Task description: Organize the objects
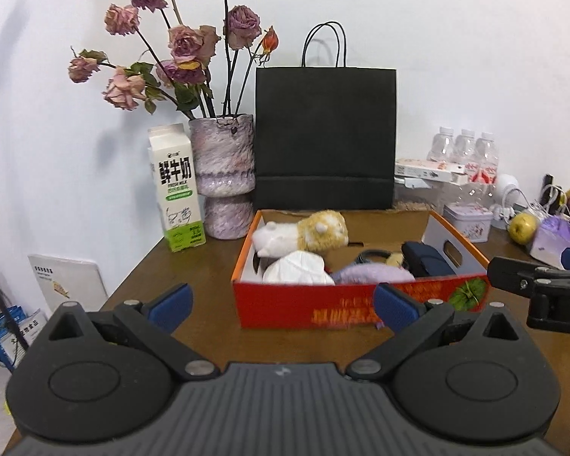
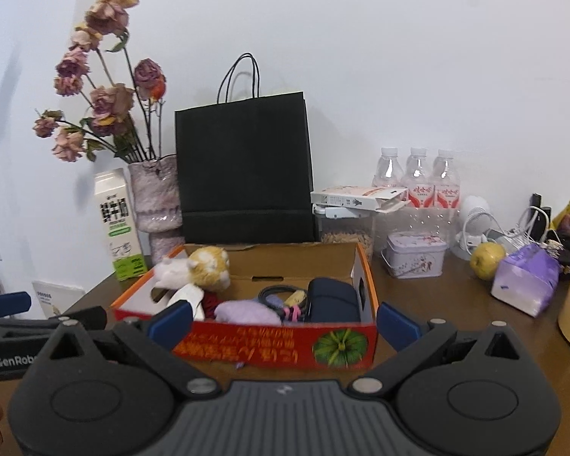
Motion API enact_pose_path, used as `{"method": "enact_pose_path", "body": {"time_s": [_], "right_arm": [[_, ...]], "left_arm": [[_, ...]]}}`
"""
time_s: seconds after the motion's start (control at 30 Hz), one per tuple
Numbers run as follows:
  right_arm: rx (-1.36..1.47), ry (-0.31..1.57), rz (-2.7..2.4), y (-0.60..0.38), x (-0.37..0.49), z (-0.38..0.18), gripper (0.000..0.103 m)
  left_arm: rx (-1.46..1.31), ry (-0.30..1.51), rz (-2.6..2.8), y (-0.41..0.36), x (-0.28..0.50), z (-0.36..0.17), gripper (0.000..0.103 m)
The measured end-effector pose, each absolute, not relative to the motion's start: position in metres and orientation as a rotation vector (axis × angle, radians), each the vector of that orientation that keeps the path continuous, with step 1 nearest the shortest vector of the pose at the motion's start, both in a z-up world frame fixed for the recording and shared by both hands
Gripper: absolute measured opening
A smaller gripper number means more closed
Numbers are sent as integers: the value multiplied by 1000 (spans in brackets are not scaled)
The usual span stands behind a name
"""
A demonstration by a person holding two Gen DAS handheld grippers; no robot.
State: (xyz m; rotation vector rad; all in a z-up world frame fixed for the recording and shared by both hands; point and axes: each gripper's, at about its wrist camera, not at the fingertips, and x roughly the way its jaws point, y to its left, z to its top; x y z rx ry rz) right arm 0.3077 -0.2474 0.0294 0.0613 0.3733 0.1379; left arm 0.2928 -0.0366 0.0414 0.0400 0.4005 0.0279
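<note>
A red and orange cardboard box (image 1: 304, 304) (image 2: 277, 345) stands on the brown table. Inside lie a yellow-and-white plush toy (image 1: 304, 233) (image 2: 201, 266), a white cloth item (image 1: 298, 269), a purple fuzzy item (image 1: 372, 274) (image 2: 247, 311), a black ring (image 2: 277, 290) and a dark blue case (image 1: 429, 260) (image 2: 332, 300). My left gripper (image 1: 281, 306) is open and empty just before the box's front wall. My right gripper (image 2: 283, 321) is open and empty, also in front of the box; it shows at the right edge of the left wrist view (image 1: 532, 277).
Behind the box stand a black paper bag (image 1: 325, 136) (image 2: 245, 167), a vase of dried roses (image 1: 226, 174) and a milk carton (image 1: 176, 186). To the right are water bottles (image 2: 418, 178), a tin (image 2: 416, 260), an apple (image 2: 486, 260), a purple pack (image 2: 524, 285) and cables.
</note>
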Motion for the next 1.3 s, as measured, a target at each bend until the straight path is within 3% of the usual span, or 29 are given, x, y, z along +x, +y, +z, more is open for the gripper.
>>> {"method": "enact_pose_path", "body": {"time_s": [0.67, 1.3], "right_arm": [[14, 420, 153, -248, 143, 24, 103], [28, 408, 160, -252, 113, 24, 103]], "left_arm": [[16, 435, 50, -22, 130, 39, 103], [14, 456, 49, -18, 103, 30, 103]]}}
